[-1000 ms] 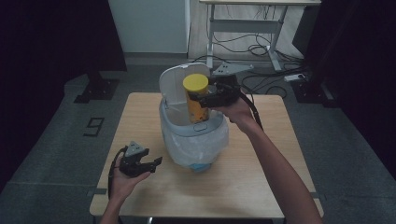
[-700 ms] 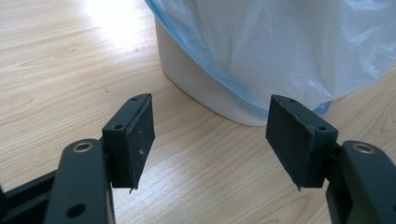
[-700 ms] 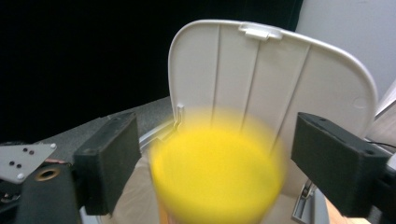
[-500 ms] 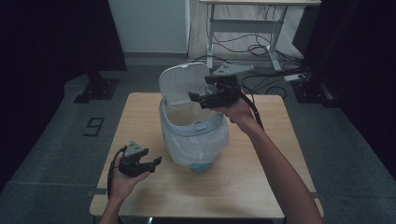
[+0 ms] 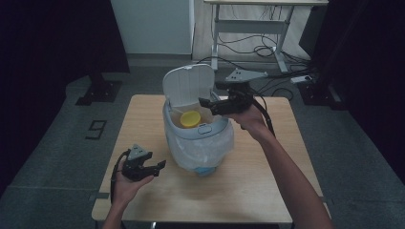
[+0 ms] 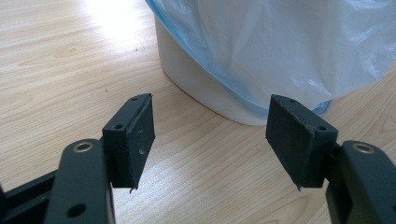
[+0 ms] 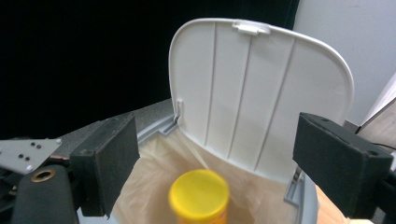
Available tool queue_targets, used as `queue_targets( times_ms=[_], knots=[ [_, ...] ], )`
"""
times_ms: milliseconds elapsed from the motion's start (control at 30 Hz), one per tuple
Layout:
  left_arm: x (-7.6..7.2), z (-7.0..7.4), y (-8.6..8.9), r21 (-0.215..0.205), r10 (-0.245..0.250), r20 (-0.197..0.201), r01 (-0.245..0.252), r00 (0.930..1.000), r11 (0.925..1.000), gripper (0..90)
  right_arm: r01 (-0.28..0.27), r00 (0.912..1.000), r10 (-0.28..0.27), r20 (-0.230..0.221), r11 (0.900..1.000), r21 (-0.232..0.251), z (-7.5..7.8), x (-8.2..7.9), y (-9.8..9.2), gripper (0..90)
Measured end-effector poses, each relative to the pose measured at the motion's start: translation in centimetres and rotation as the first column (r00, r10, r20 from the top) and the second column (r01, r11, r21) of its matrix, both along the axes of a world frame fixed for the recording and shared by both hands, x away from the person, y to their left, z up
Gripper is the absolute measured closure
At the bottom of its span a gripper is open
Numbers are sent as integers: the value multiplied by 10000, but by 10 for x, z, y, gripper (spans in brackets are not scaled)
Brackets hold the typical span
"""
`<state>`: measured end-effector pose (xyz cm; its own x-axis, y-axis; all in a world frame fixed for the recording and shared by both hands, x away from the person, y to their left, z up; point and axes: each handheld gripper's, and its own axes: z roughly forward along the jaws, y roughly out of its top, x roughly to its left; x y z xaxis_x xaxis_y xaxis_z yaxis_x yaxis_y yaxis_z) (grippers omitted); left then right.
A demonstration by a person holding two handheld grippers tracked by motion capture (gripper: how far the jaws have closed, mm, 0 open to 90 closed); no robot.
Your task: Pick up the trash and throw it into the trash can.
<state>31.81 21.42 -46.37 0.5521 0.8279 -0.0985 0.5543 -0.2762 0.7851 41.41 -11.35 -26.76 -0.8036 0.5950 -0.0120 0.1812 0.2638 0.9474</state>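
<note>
A white lidded bin (image 5: 204, 129) lined with a clear plastic bag (image 5: 212, 148) stands in the middle of the wooden table (image 5: 253, 186). Its lid (image 5: 187, 86) is up. A container with a yellow cap (image 5: 191, 118) sits inside the bin, cap upward; in the right gripper view the yellow-capped container (image 7: 200, 196) is blurred, below the jaws. My right gripper (image 5: 210, 94) hovers open over the bin's mouth, holding nothing. My left gripper (image 5: 155, 162) rests open low at the table's front left, facing the bin's base (image 6: 205, 93) and the bag (image 6: 280, 42).
A desk frame with cables (image 5: 248, 43) stands on the floor behind the table. Dark curtains hang on both sides. Bare wood lies in front of the bin and to its right.
One second ago my right gripper held the yellow-capped container above the bin. It has since opened, and the container now lies inside the bin. My left gripper has stayed put.
</note>
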Motion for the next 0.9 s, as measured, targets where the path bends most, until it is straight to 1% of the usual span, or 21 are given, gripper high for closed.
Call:
queue_targets(
  times_ms=[33, 67, 167, 267, 367, 467, 500, 567, 700, 900],
  knots=[
    [0, 0, 0, 2, -4, -9, 4, 10000, 10000, 330, -11, 10000, 11, -15, 10000, 0, -3, -2, -6, 136],
    [0, 0, 0, 10, -18, -13, 18, 10000, 10000, 330, -11, 10000, 11, -15, 10000, 0, -3, -2, -6, 136],
    [1, -1, -1, 35, -41, -28, 41, 10000, 10000, 329, 54, 10000, -54, -31, 10000, 34, -5, -7, -16, 136],
    [1, -1, -2, 42, -43, -41, 43, 10000, 10000, 330, 79, 10000, -78, -22, 10000, 48, -6, -9, -21, 136],
    [1, -1, -2, 44, -39, -51, 40, 10000, 10000, 330, 173, 9999, -173, -9, 9998, 72, -9, -14, -32, 138],
    [1, -1, -3, 47, -45, -40, 46, 10000, 10000, 330, 197, 9998, -198, 11, 9997, 111, -11, -17, -38, 139],
    [1, -1, -3, 33, -47, -29, 47, 10000, 10000, 330, 222, 9998, -222, 10, 9997, 78, -13, -20, -42, 140],
    [1, 0, -3, 41, -64, -26, 64, 10000, 10000, 330, 238, 9997, -238, 6, 9997, 59, -14, -21, -44, 141],
    [1, 1, -3, 33, -53, -8, 53, 10000, 10000, 329, 290, 9996, -290, -41, 9996, -7, -22, -26, -54, 143],
    [1, 1, -2, -2, 3, -14, -3, 10000, 10000, 329, 400, 9992, -400, -70, 9992, -33, -30, -29, -63, 155]
  ],
)
